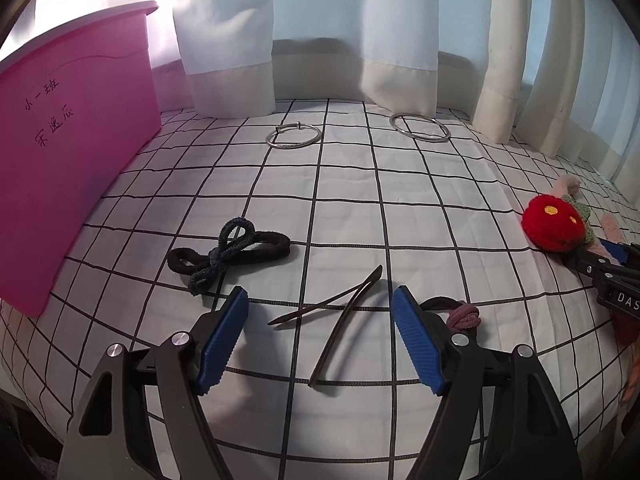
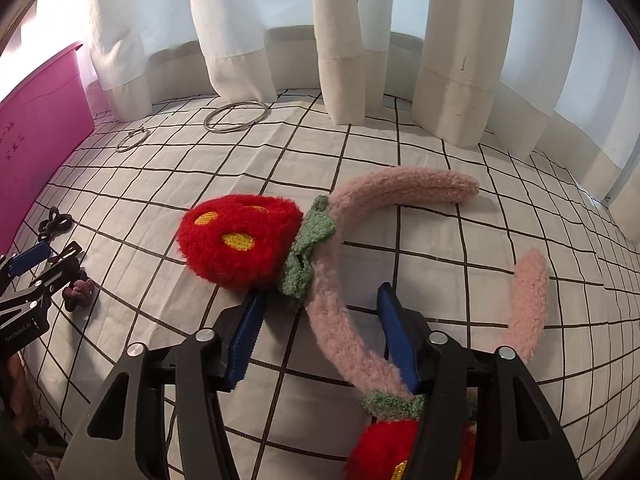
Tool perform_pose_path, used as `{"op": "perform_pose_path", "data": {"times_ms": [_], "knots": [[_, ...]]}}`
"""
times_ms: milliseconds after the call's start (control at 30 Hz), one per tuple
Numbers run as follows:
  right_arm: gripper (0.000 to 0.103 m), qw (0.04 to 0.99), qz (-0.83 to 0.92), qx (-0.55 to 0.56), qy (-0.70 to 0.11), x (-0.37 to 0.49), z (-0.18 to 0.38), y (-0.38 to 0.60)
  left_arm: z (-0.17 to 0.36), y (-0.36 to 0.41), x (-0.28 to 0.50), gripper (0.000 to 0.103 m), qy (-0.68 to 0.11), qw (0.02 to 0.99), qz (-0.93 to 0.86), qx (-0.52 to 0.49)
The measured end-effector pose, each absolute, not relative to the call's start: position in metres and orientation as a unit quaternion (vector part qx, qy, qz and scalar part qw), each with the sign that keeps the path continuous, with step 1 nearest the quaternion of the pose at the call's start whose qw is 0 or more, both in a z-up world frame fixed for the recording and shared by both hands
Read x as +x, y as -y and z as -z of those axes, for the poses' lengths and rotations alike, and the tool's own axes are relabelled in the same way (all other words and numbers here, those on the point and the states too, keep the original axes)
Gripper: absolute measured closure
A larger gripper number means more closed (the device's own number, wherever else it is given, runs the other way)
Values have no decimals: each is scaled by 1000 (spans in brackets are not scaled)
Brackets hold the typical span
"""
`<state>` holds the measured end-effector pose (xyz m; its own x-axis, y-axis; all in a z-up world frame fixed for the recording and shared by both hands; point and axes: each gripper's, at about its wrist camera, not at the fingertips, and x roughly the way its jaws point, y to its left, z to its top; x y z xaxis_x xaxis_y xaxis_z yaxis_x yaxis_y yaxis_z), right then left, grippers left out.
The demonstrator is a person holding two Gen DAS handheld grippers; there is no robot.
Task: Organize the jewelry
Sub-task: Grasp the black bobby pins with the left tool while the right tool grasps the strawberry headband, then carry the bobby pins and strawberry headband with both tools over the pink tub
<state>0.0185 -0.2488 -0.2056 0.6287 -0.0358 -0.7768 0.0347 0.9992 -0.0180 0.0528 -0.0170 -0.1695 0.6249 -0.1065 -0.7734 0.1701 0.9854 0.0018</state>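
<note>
Pink fuzzy headband [image 2: 352, 344] lies flat on the checked cloth, arc open to the right; red strawberry pom [image 2: 240, 242] with green leaf collar on its left side, second pom low at frame bottom; two dark hair pins [image 1: 340, 320] crossed in a V, flat; black and dark-blue hair ties [image 1: 230, 254] tangled left of them; mauve knotted tie [image 1: 464, 316] to their right; two silver bangles [image 1: 293, 136] [image 1: 419, 128] flat near the curtain, well apart.

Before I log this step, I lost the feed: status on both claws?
Left claw open over dark hair clip. Right claw open, straddling pink headband, pads not pressing. Nothing in the way.
</note>
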Motion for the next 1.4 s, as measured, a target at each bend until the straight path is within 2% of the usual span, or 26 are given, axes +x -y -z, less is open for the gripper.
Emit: {"op": "perform_pose_path", "data": {"times_ms": [33, 67, 100, 200, 267, 667, 1400], "knots": [[61, 903, 15, -5, -429, 18, 205, 245, 168, 20, 51, 48, -425, 901, 83, 41], [71, 904, 11, -8, -428, 17, 205, 242, 168, 23, 48, 54, -423, 900, 91, 46], [80, 904, 9, -12, -428, 16, 205, 239, 167, 27, 47, 67, -422, 900, 100, 51], [90, 902, 1, -5, -431, 16, 204, 237, 166, 33, 44, 76, -419, 900, 100, 63], [91, 903, -4, 13, -430, 14, 203, 240, 165, 32, 43, 87, -419, 901, 97, 59], [91, 917, -12, 96, -388, -14, 169, 254, 127, 15, 38, 88, -408, 908, 91, 20], [91, 943, -101, 59, -311, -21, 54, 220, 2, -39, -13, 88, -348, 937, 5, -39]]}}
